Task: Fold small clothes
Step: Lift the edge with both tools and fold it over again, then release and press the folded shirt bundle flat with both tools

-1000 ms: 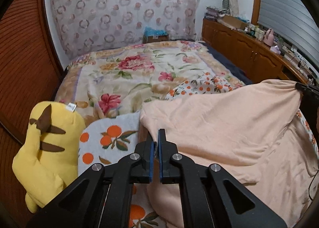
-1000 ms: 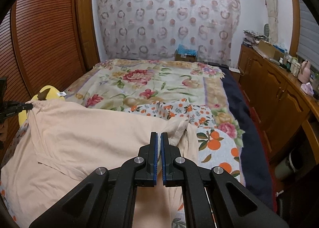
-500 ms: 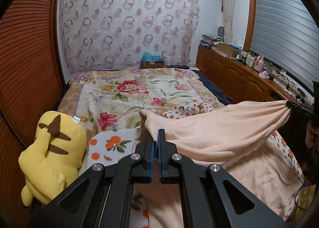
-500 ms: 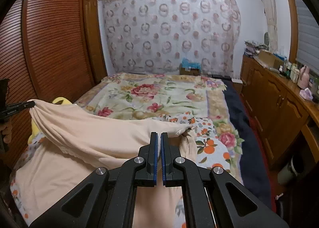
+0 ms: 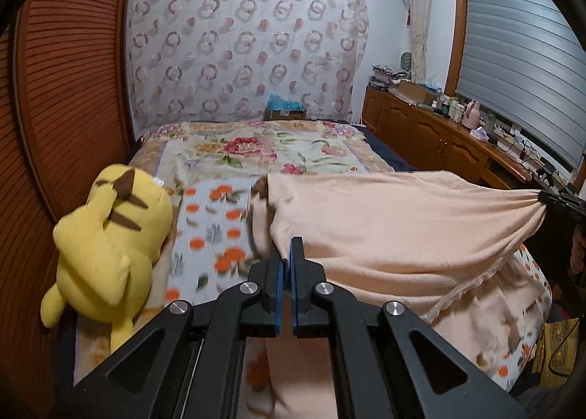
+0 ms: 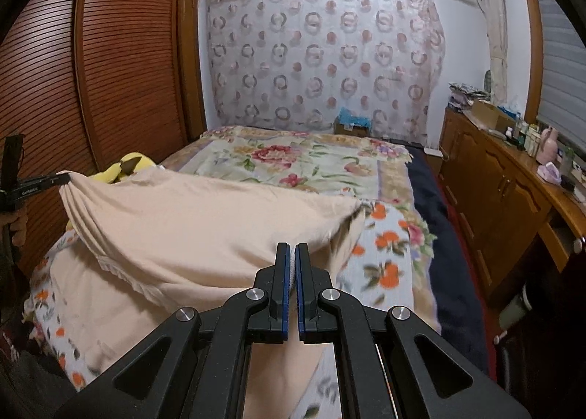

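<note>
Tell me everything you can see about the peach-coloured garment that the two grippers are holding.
The peach garment is plain, soft, thin knit-looking cloth with a narrow lacy trim along one hanging edge. It is pinched at two corners: the left gripper and the right gripper are each shut on it. The edge between them is stretched taut and lifted above the bed, with gathers at each pinch. The rest drapes down onto the orange-print sheet.
</note>
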Motion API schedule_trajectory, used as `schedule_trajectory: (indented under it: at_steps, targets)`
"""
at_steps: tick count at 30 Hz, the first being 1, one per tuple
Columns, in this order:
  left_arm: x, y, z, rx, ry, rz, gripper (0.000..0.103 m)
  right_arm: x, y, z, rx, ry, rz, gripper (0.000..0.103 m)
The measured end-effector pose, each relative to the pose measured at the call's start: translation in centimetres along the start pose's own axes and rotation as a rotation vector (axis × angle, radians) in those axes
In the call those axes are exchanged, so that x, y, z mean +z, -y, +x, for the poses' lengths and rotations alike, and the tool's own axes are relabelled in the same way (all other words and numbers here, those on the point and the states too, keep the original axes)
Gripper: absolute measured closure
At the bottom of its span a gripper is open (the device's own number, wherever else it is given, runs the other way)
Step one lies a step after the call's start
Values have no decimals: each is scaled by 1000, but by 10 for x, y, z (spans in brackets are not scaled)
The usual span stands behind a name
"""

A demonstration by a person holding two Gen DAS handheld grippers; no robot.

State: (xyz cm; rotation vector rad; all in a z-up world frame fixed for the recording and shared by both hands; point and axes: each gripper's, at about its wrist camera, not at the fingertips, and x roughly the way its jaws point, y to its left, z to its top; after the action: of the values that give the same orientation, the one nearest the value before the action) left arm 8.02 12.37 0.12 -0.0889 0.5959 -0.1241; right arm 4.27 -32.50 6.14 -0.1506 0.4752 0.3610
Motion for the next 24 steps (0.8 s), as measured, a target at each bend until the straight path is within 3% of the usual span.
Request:
schedule_trajectory:
  at_steps: [4,7,10,18,21,23,24]
  targets:
    - [-23,-7,-18,13,-17,-30,100,-12,-5,-24,0,-13,8,100]
    - [-35,-12,-33,18,-6,-45,99,-17,-8,-37,-50,-66,-15,100]
    - [-51,-15,-38,24,-24,-61,99,-24,-14,-44,-30,-94,-8,100]
    - [-94,-11,-7,58,-170,-53,99,-56,-17,-3,37,-252,38,100]
    - [-101,-10,-1,65,-198,-37,89,-60,-13,0,14,-269,38,100]
    - [-103,-9,0,66,-203,-28,72,-58,-10,0,-12,-271,32,92]
    - [-104,-8,0,61,-203,-30,68,-57,-9,-2,-20,-267,31,91]
